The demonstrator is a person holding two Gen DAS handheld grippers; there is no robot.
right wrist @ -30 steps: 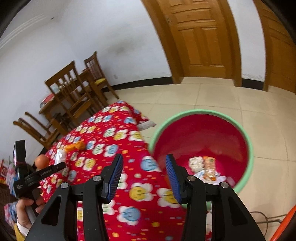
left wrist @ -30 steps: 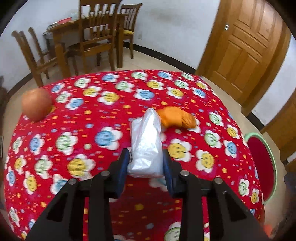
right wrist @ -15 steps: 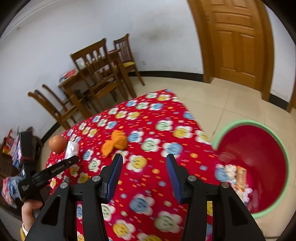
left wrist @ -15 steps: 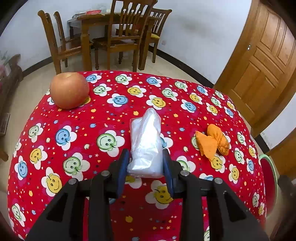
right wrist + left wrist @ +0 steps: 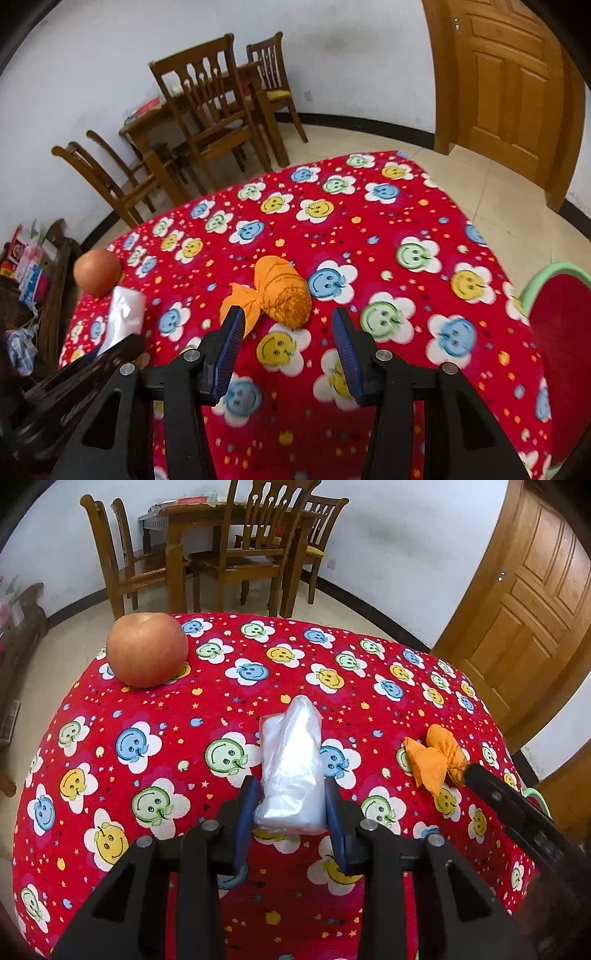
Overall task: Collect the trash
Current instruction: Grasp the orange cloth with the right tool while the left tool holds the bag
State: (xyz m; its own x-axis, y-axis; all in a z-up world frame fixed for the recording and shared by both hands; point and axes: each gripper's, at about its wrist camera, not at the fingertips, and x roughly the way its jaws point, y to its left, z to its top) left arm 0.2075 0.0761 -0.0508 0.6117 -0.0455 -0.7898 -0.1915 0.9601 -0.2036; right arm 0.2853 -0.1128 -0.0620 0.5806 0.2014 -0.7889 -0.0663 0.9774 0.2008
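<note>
Now the left tool [image 5: 291, 805] is clenched on the clear bag [image 5: 291, 764], held just over the table [image 5: 184, 709], while the right tool [image 5: 286, 347] is released, its fingers spread before the orange wrapper [image 5: 280, 295] — apart from it, not yet around. To do this step well, I think the right tool should go lower and forward until the wrapper's thick part sits between both fingers, then close gently. The bin [image 5: 561, 332] waits beside the table on the right; the apple [image 5: 147, 650] should stay.
</note>
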